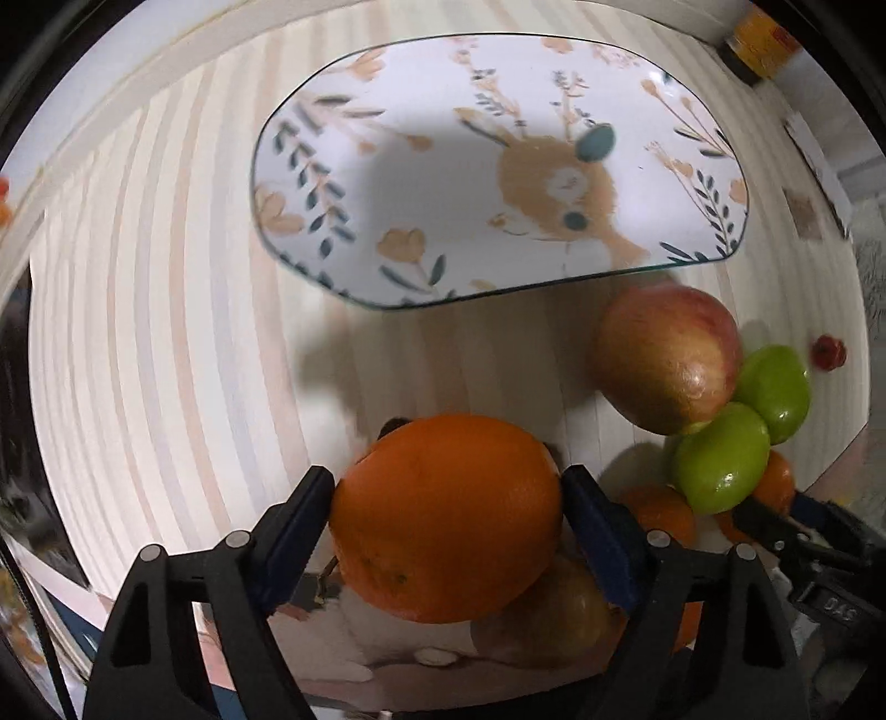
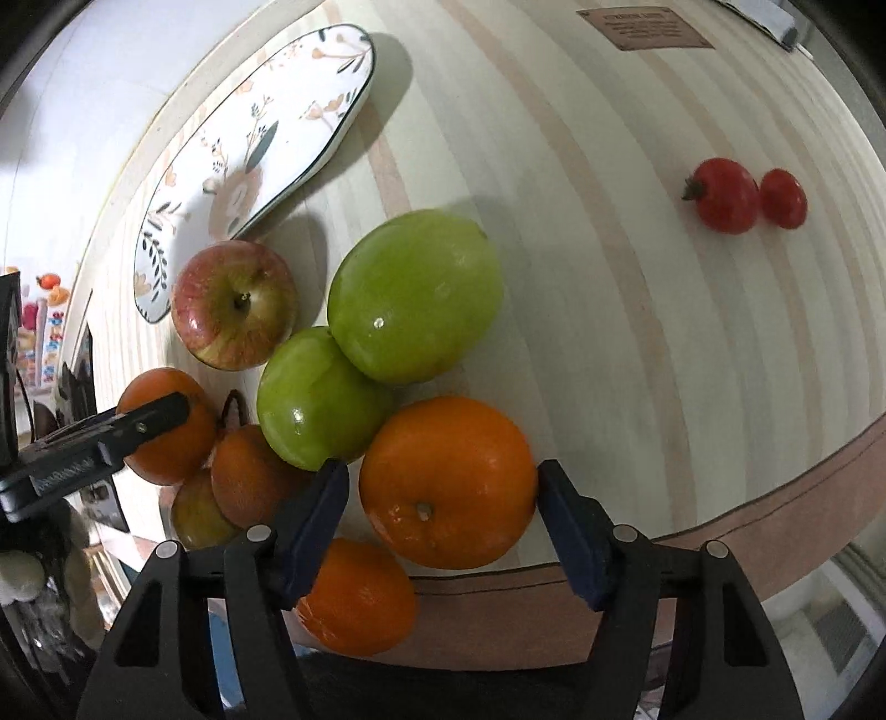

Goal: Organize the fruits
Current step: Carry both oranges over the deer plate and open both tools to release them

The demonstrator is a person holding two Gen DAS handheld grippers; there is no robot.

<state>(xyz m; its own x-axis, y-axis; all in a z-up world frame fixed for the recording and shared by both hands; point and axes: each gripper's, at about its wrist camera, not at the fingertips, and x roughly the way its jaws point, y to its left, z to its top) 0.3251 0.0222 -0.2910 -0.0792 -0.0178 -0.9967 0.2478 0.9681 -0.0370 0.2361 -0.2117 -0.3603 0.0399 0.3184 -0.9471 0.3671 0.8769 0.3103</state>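
Observation:
My left gripper [image 1: 446,487] is shut on a large orange [image 1: 443,515], held just above the striped table near its front edge. The same orange [image 2: 166,423] and the left gripper's finger [image 2: 149,421] show in the right wrist view. My right gripper [image 2: 443,493] has its pads on either side of another orange [image 2: 446,482]. A red apple [image 1: 667,360] [image 2: 232,304] and two green fruits [image 1: 720,465] [image 2: 415,296] lie beside them. The oval deer plate [image 1: 498,166] [image 2: 243,166] lies beyond, with nothing on it.
More oranges [image 2: 357,598] and a yellowish fruit [image 2: 199,515] crowd the table's front edge. Two small red tomatoes [image 2: 725,194] lie far right. A brown label [image 2: 642,27] sits at the far edge. A yellow box [image 1: 758,39] stands behind the plate.

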